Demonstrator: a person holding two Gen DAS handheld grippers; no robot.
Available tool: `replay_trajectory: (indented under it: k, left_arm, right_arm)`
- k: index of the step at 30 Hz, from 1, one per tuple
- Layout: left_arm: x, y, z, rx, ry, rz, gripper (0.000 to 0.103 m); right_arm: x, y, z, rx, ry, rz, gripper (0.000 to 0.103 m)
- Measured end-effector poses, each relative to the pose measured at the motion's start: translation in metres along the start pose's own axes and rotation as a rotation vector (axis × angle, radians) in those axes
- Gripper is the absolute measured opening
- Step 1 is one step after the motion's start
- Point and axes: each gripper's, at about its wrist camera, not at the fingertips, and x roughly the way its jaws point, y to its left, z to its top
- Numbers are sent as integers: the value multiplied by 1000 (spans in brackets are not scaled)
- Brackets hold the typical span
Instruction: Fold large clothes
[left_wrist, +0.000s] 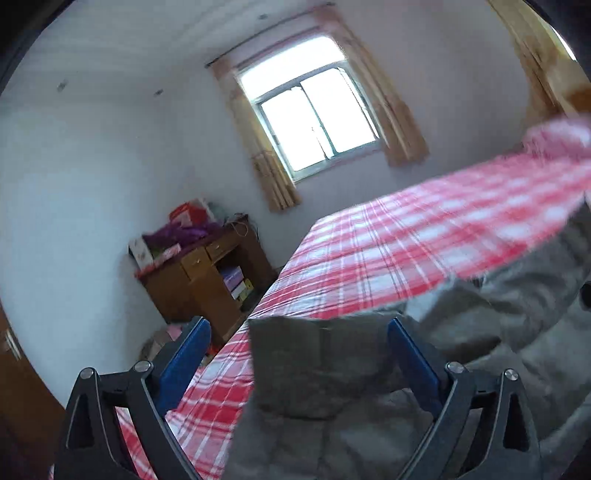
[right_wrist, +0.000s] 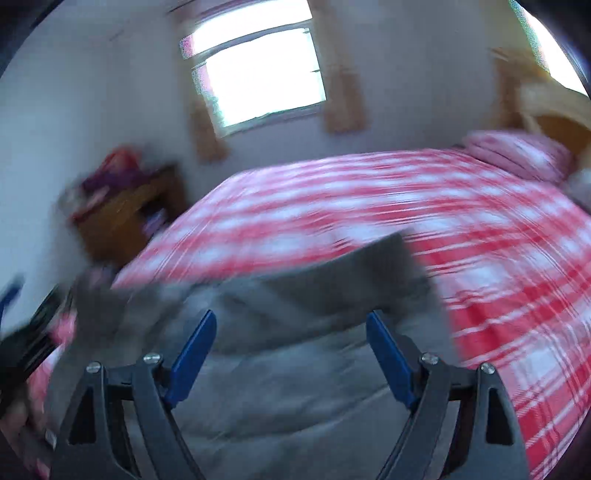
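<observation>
Left gripper (left_wrist: 299, 345) and right gripper (right_wrist: 291, 334) both stand wide apart, gripping nothing. Between and beneath them lies the grey garment (left_wrist: 332, 387), thick, folded, on the red-checked bed (left_wrist: 388, 240); window (left_wrist: 314, 118) at twelve o'clock.

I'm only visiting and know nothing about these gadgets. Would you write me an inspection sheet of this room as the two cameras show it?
Surface: bed under a red and white plaid sheet.
Job's things: grey garment lying on the bed, one part folded over; blurred in the right view.
Clutter: boxes and purple items heaped on a wooden desk; pink pillow at the bed's far end.
Grippers: left tool open, its blue fingers either side of the garment's fold, not pressing it; right tool open above the garment.
Cables: nothing seen for certain.
Surroundings: white walls, bright window with tan curtains.
</observation>
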Motion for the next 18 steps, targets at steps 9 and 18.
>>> replay_trajectory:
  k: [9, 18]
  left_arm:
    - [128, 3, -26, -92, 329, 109, 97]
    - [177, 2, -40, -181, 467, 57, 100]
  right_arm:
    - [93, -11, 11, -87, 145, -161, 86]
    - [119, -45, 8, 45, 152, -180, 82]
